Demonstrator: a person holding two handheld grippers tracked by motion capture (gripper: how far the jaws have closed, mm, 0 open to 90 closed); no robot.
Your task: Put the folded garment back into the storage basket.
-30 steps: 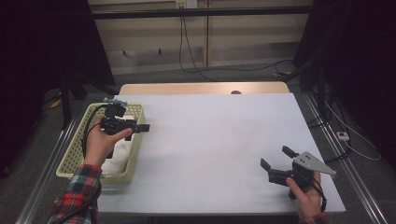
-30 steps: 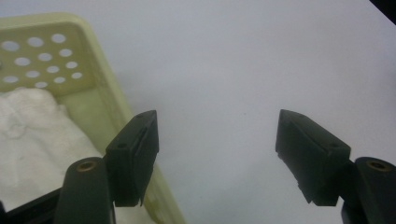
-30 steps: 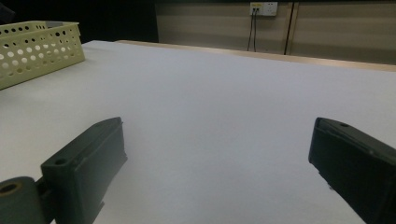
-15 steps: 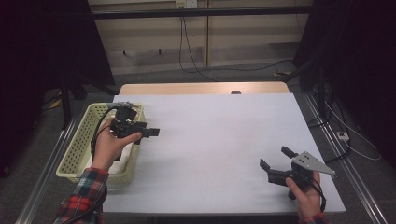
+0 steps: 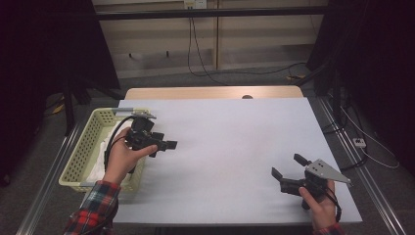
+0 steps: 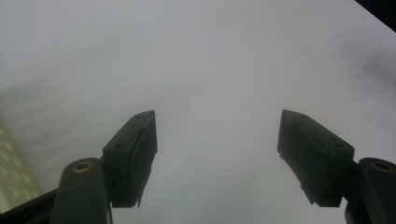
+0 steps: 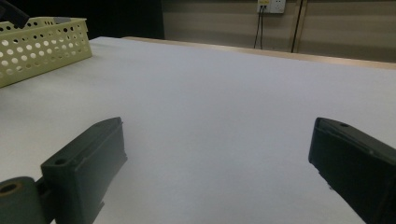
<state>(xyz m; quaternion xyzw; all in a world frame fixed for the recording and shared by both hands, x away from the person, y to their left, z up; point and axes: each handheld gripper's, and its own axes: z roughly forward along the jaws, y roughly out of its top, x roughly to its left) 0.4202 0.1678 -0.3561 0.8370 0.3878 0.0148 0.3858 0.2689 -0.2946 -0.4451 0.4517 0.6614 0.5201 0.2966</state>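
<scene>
My left gripper [image 5: 165,146] is held in a hand just right of the pale yellow basket [image 5: 80,152], above the white tabletop [image 5: 230,137], with its jaws pointing right. In the left gripper view its jaws [image 6: 217,144] stand open with only bare table between them. My right gripper [image 5: 288,166] rests near the table's front right corner and points left. Its jaws [image 7: 217,154] are wide open and hold nothing.
White cloth [image 5: 103,147] lies inside the perforated basket [image 7: 42,44], which sits at the table's left edge. A wooden strip [image 5: 210,93] runs along the far edge. Cables [image 5: 205,58] trail on the floor behind, with dark curtains on both sides.
My left gripper has moved right, from above the basket to over the table beside it. The right gripper has stayed where it was.
</scene>
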